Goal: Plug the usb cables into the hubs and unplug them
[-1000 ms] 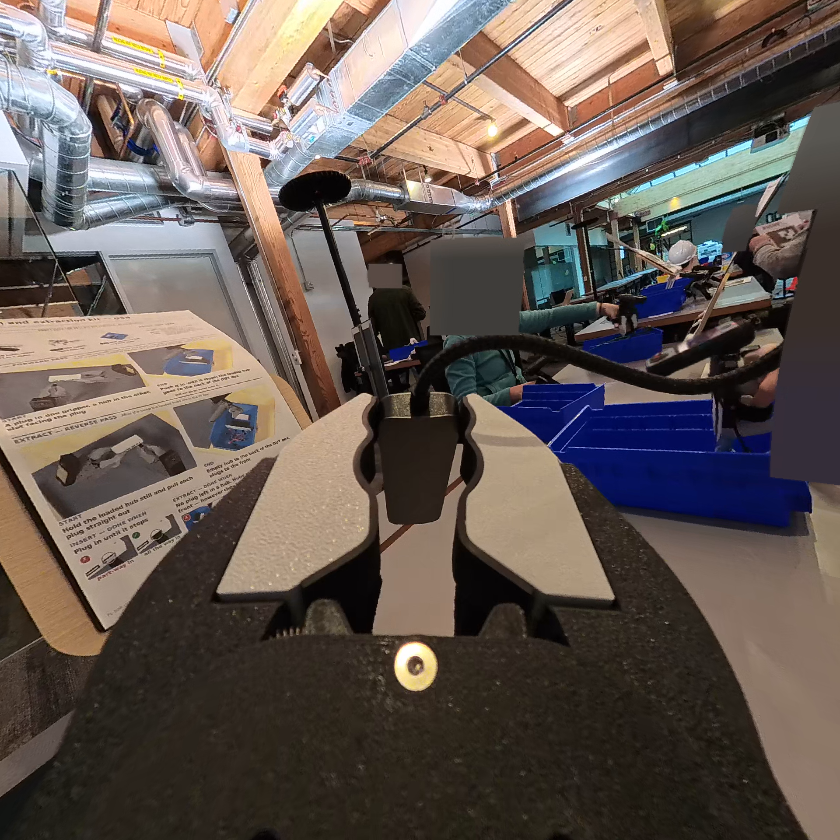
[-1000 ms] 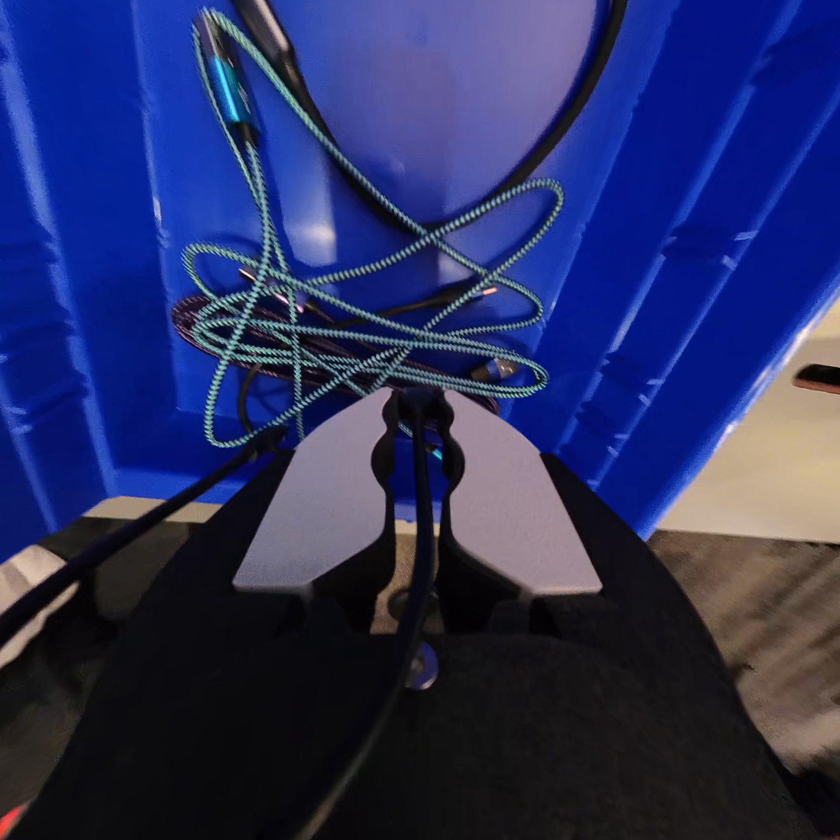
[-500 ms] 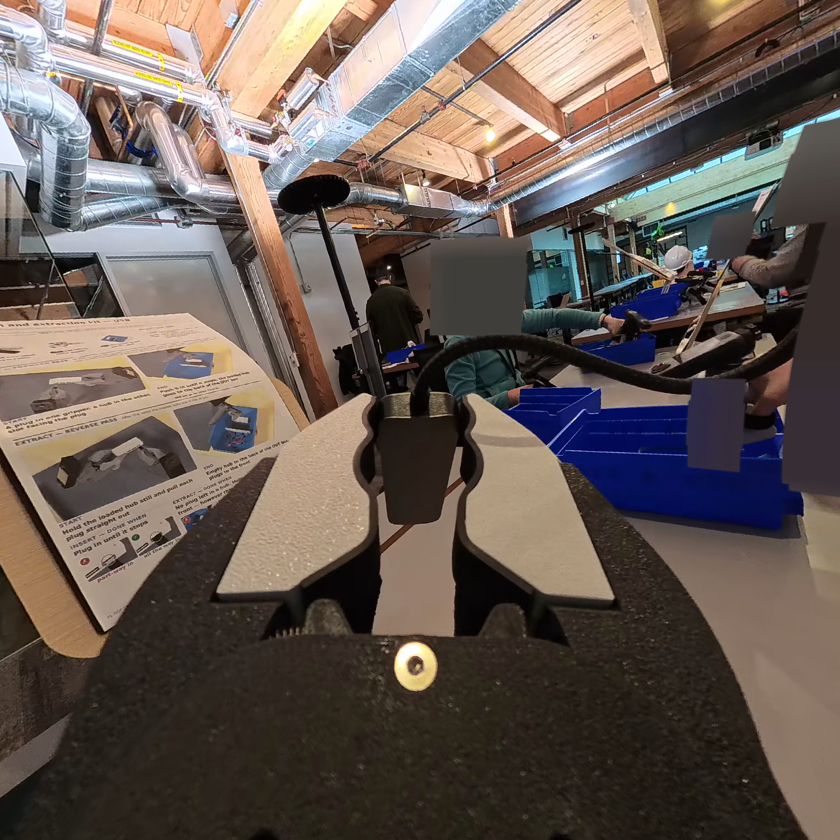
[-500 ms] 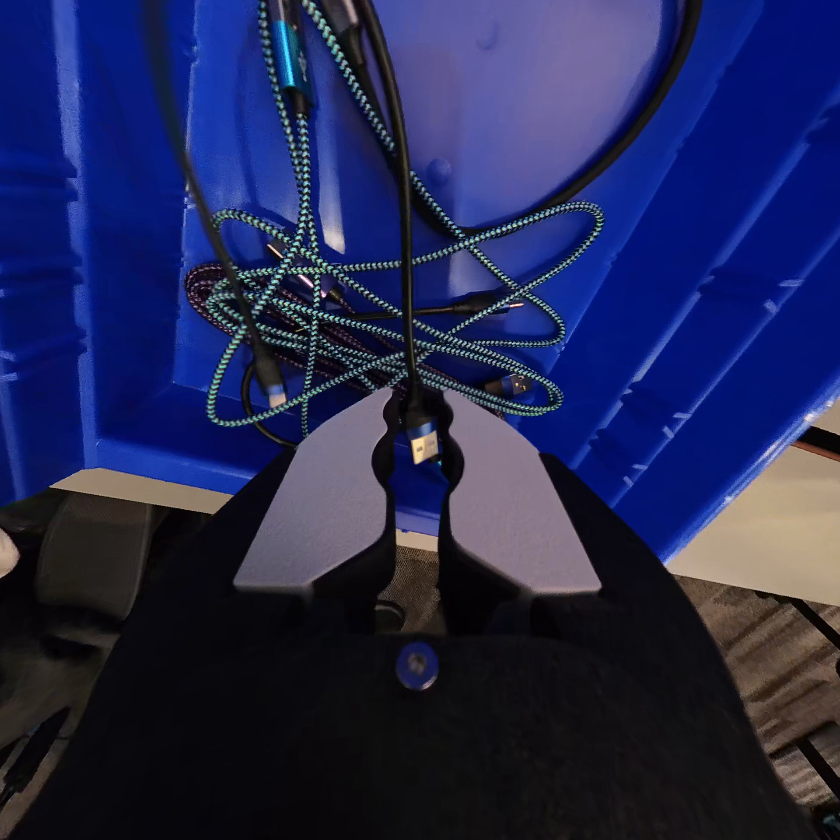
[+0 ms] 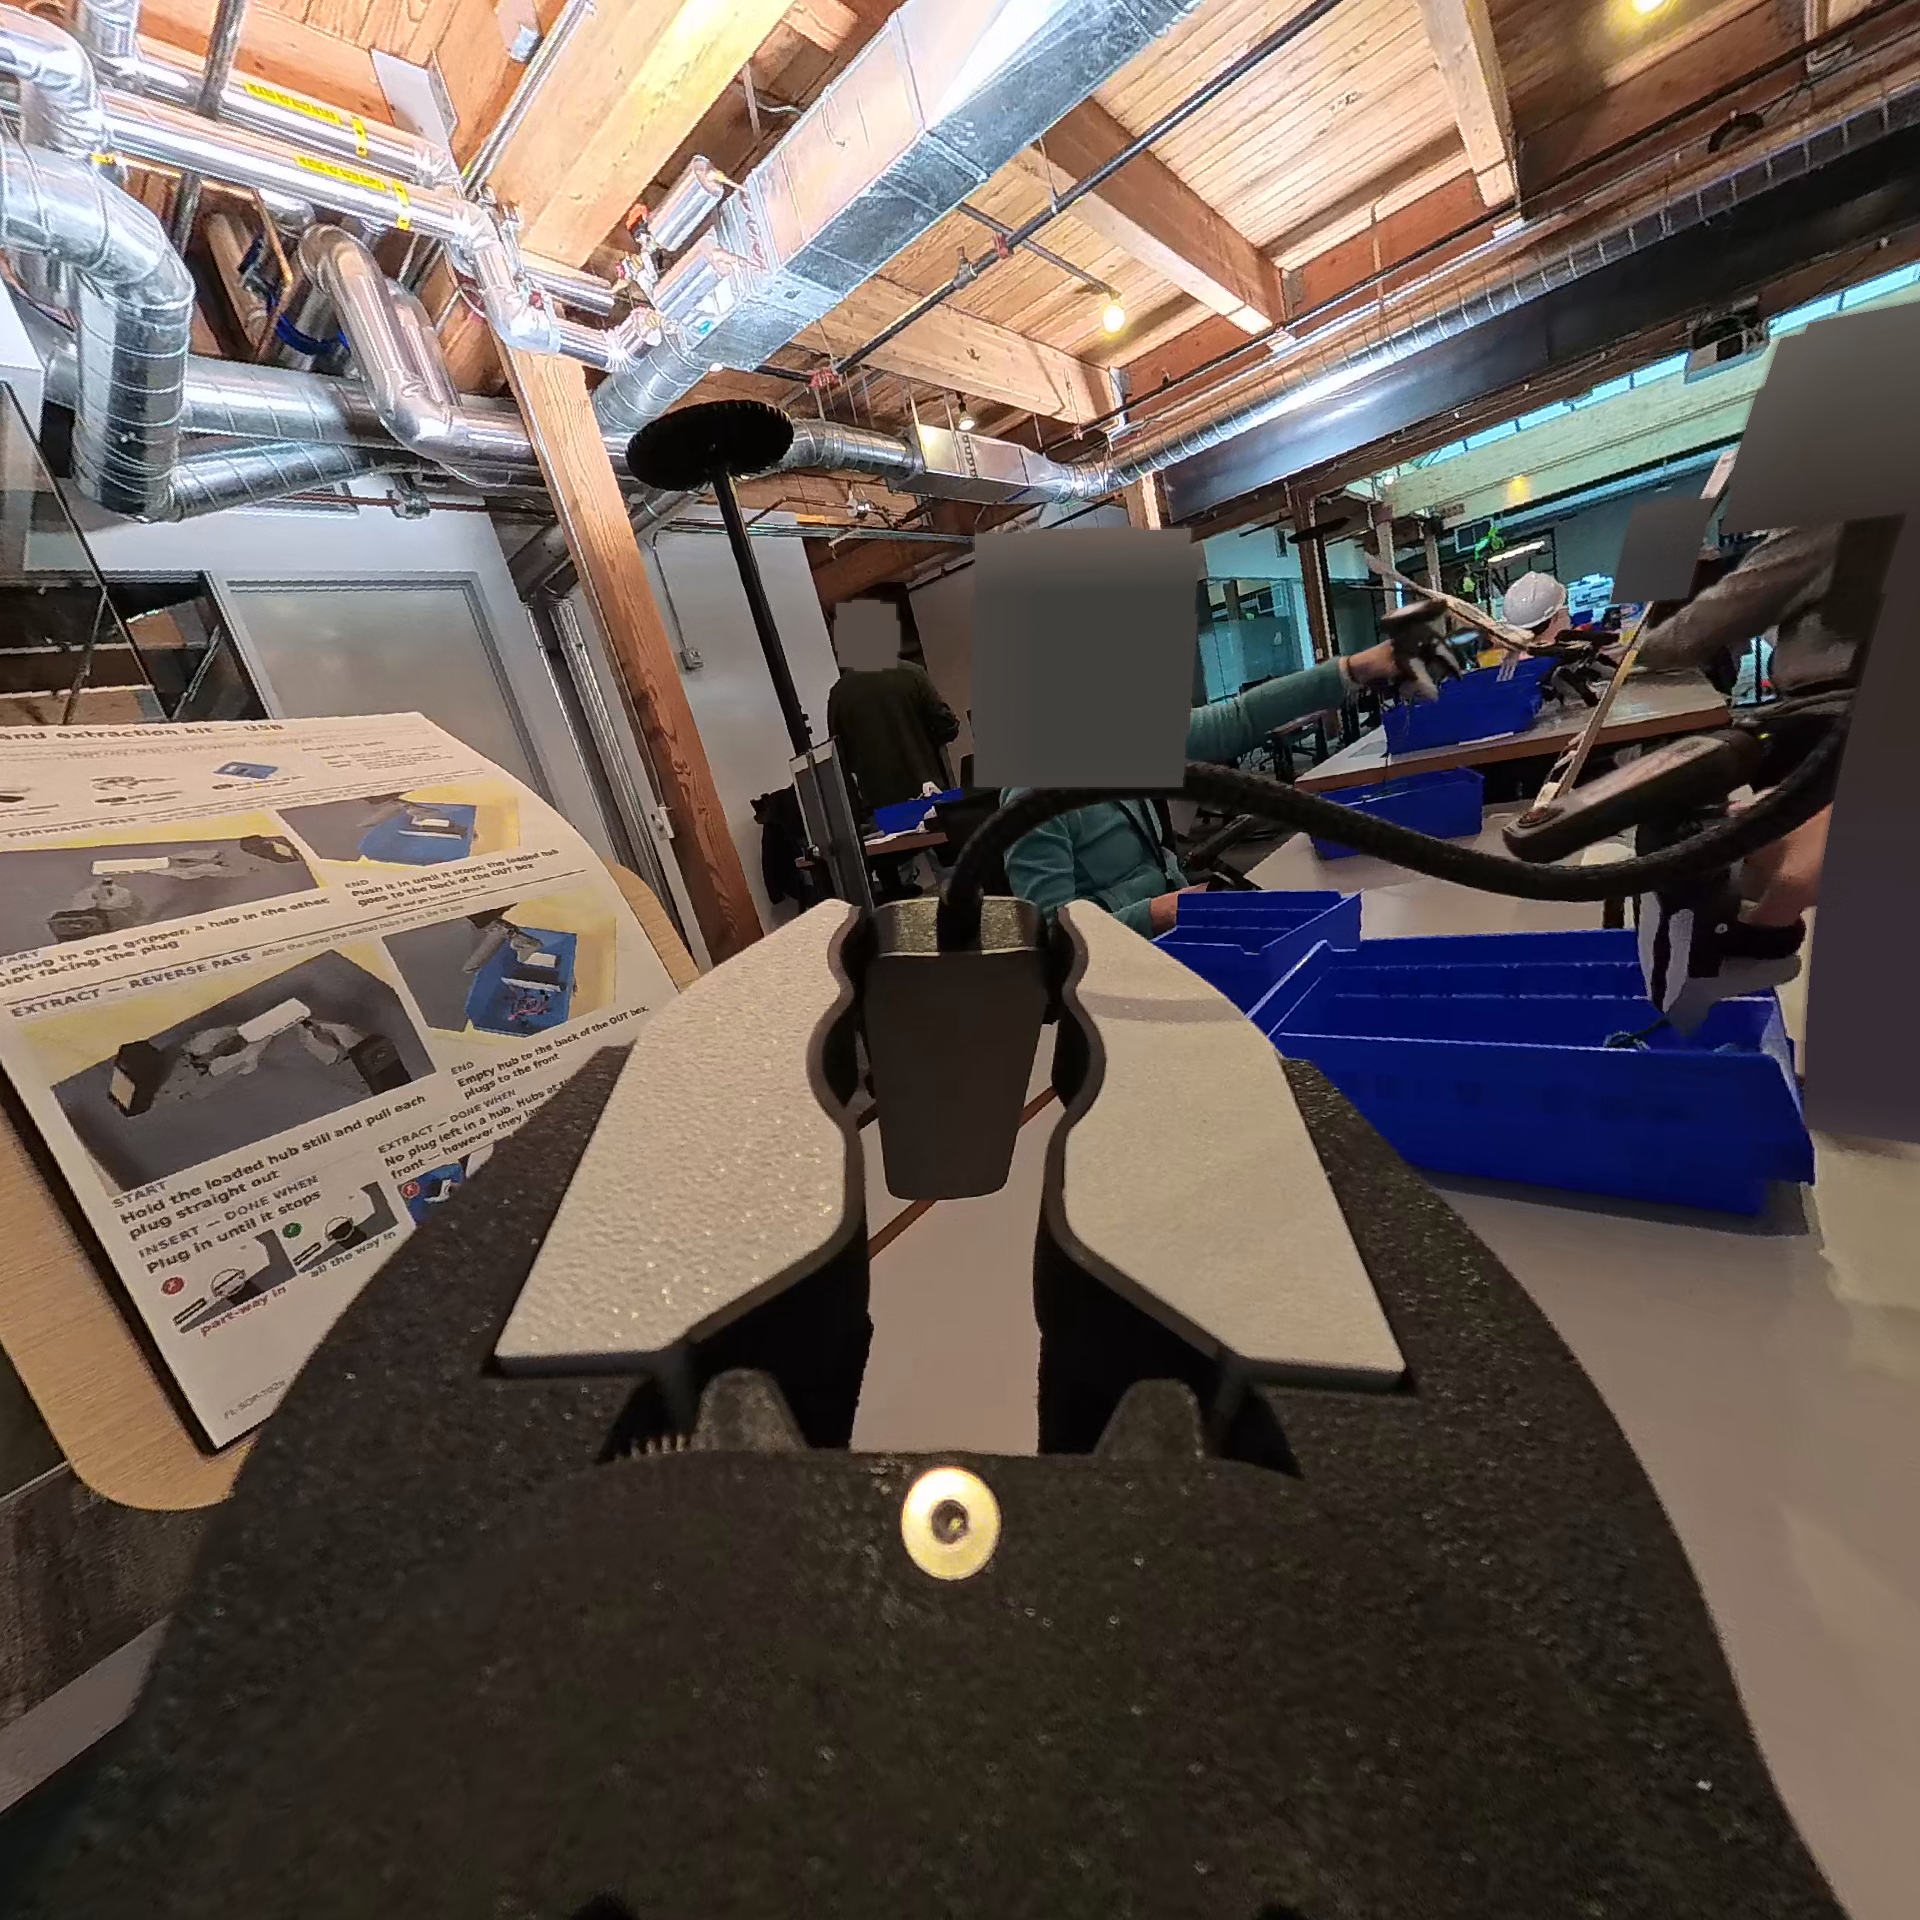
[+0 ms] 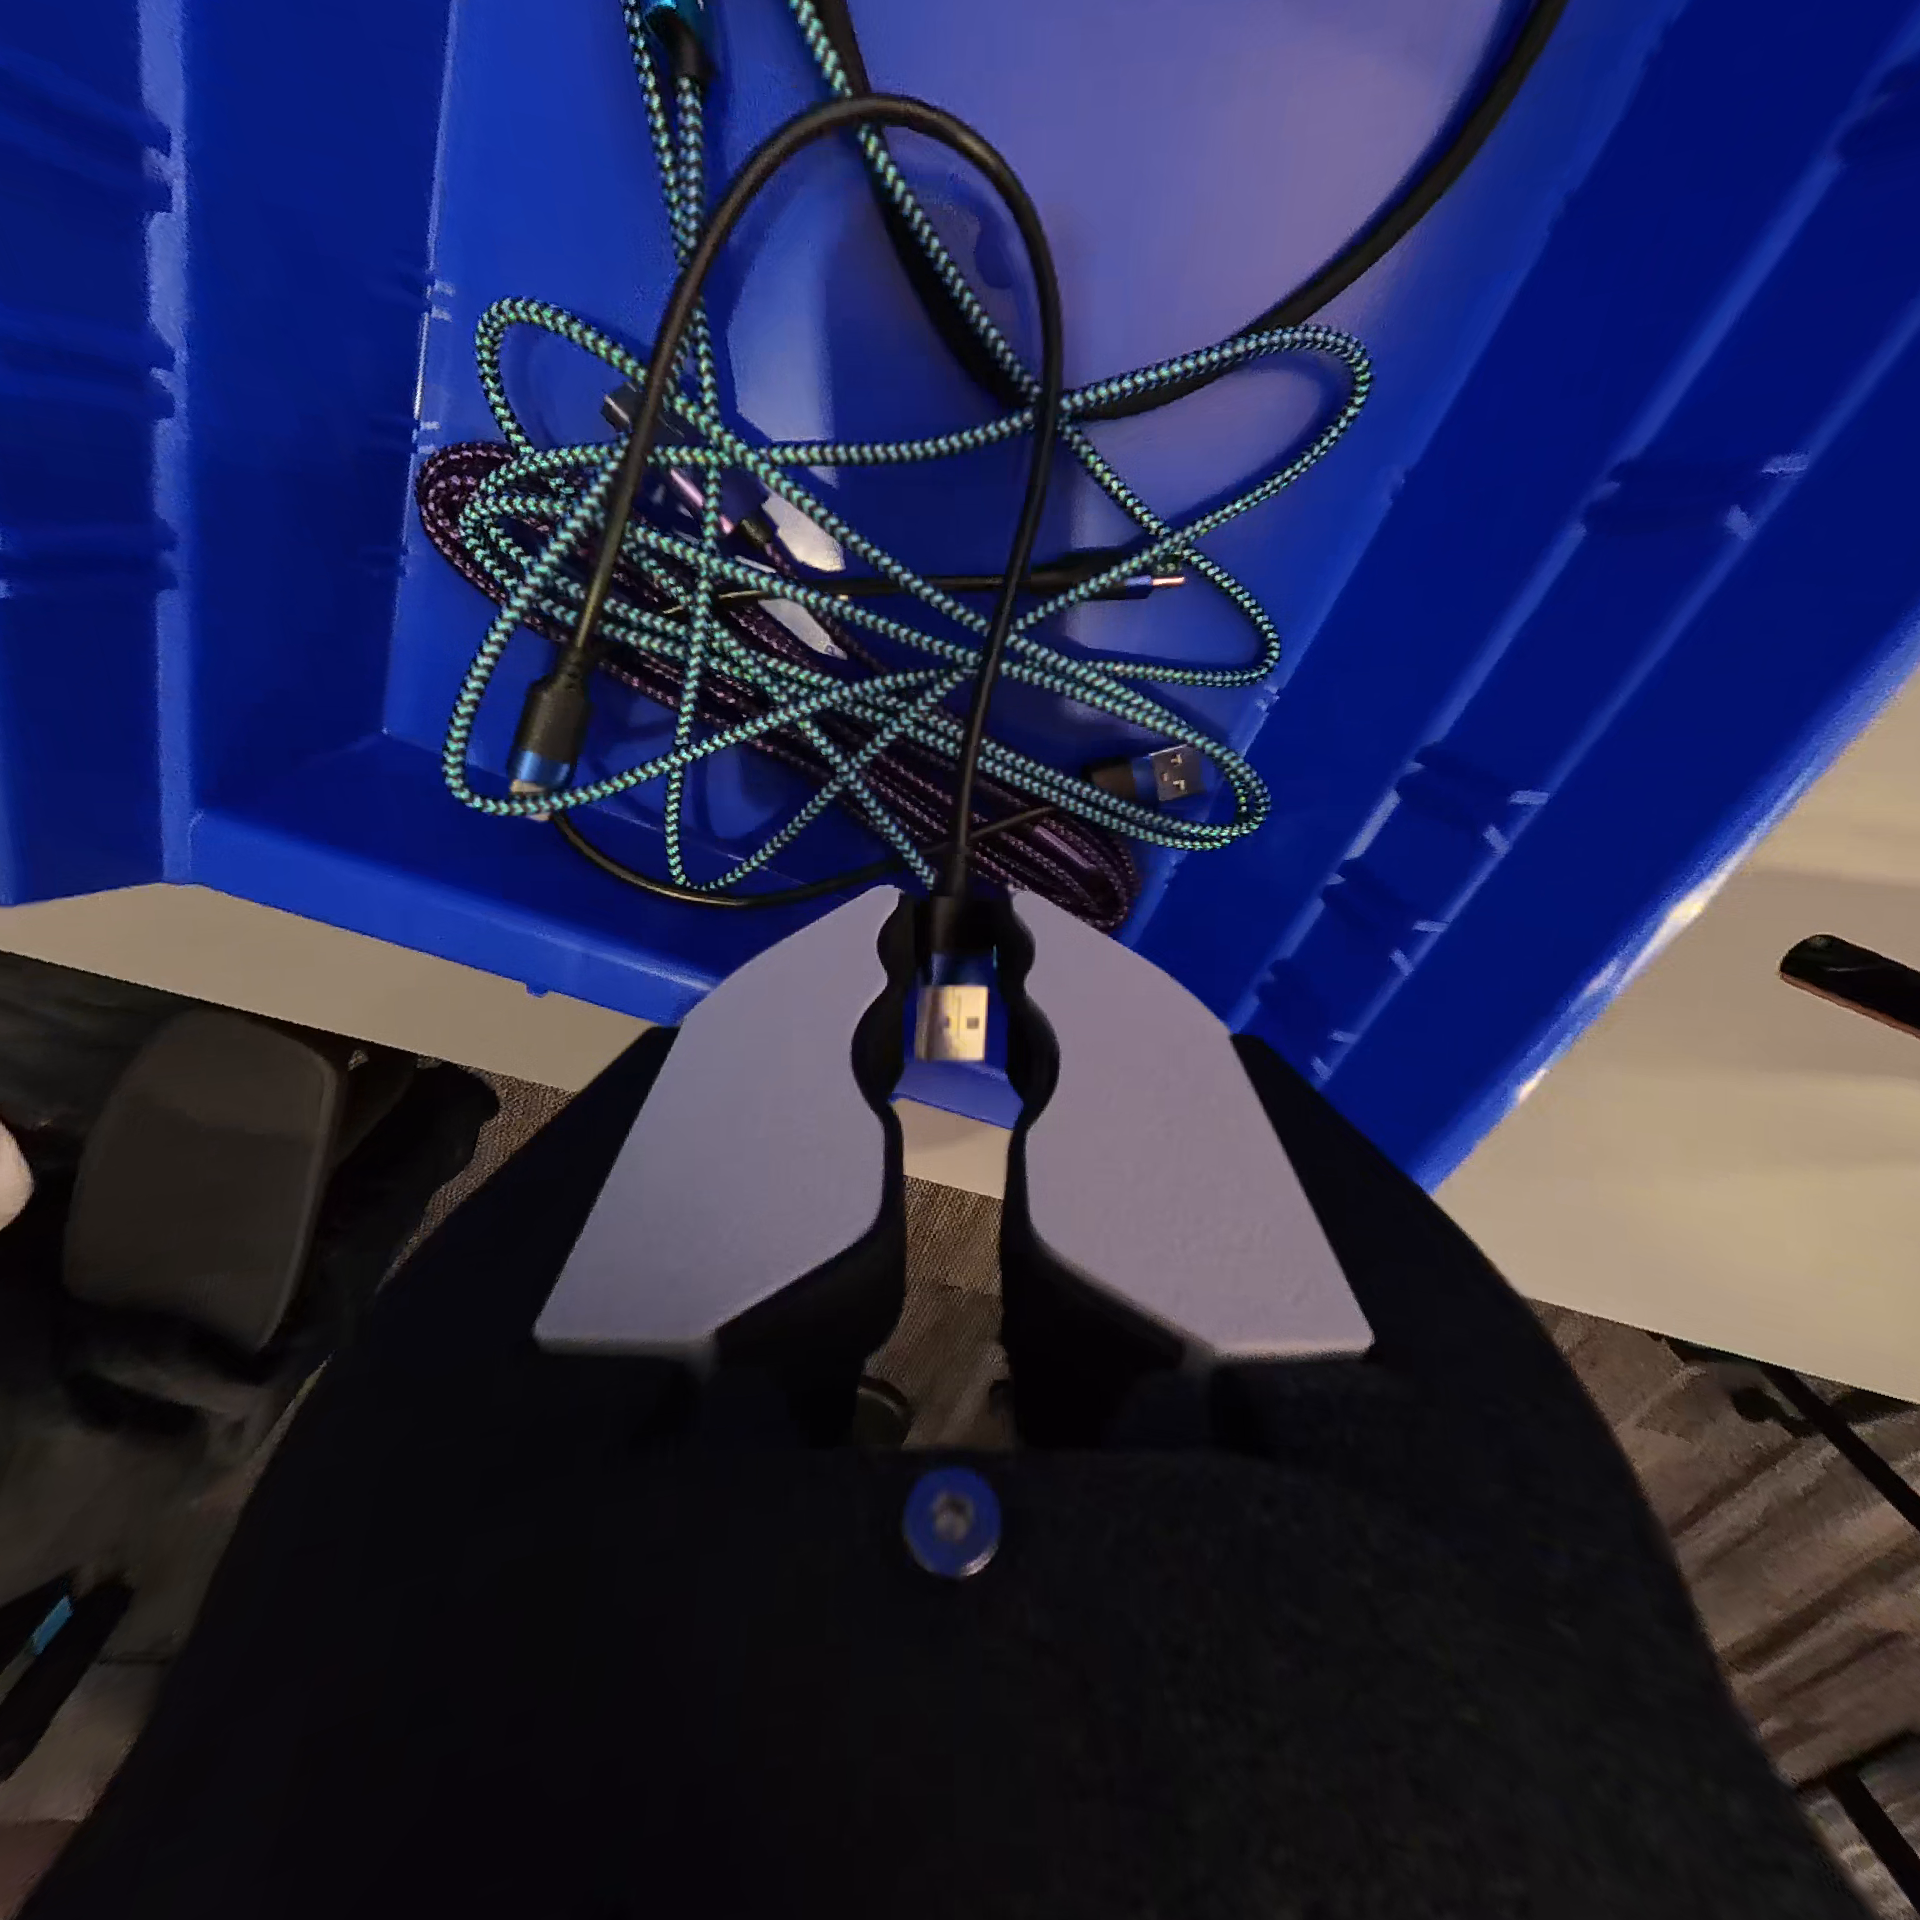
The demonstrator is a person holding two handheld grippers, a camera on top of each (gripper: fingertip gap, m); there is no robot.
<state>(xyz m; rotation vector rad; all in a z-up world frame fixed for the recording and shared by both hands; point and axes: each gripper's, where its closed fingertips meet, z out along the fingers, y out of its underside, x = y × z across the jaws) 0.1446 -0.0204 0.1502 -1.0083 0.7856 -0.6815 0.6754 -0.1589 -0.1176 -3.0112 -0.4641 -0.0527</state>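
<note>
My left gripper (image 5: 956,935) is shut on a dark grey hub (image 5: 954,1049), held up level over the table. The hub's thick black braided cable (image 5: 1351,831) arcs off to the right. My right gripper (image 6: 951,925) is shut on a USB plug with a blue collar (image 6: 951,1013), metal end pointing back at the camera. It sits above the near end of a blue bin (image 6: 1558,520). The plug's thin black cable (image 6: 1029,312) loops up and down to its other plug (image 6: 545,748). The right gripper also shows in the left wrist view (image 5: 1704,966), over the bin.
A tangle of teal braided cable (image 6: 935,457) and a purple cable (image 6: 1039,842) lie in the bin. An instruction poster (image 5: 260,987) leans at the left. Blue bins (image 5: 1507,1060) stand on the grey table. A chair armrest (image 6: 197,1174) is below the table edge. People work farther back. My hands' fingertips stand some 60 cm from each other.
The right gripper has drawn back and up from the bin with the plug between its fingers, pulling the thin black cable into a loop. The left gripper has barely moved.
</note>
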